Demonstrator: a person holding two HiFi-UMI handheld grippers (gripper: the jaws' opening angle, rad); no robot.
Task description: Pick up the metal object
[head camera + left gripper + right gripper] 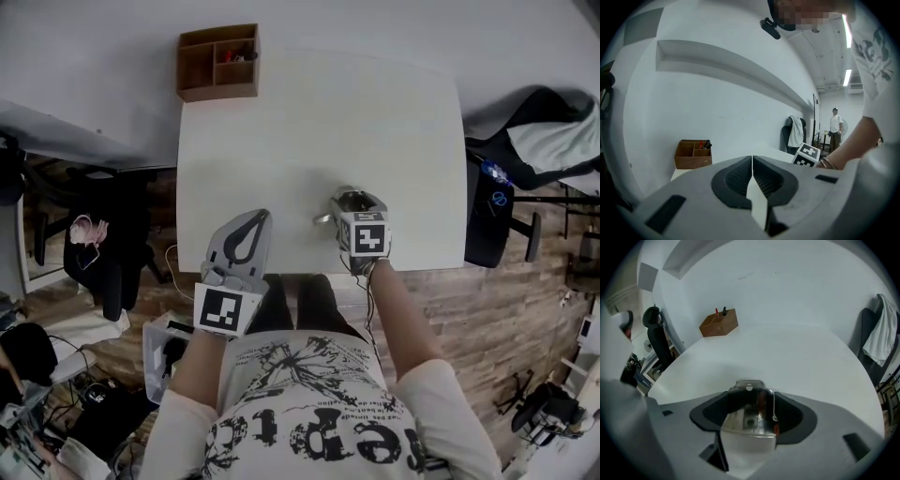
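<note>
Metal object (749, 418): shiny, near the front edge of the white table (797, 352), between the wide-spread jaws of the right gripper (752, 400), pads apparently not pressing. Best handling: centre it, close squarely, lift straight. Left gripper (752, 174): jaws together, empty. Wooden organiser (718, 322): far corner.

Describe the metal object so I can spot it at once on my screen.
On the white table, look toward the near edge, right of centre, at the right gripper. The metal object sits between its open jaws: small and mirror-shiny, unlike the brown wooden organiser at the far left corner.
</note>
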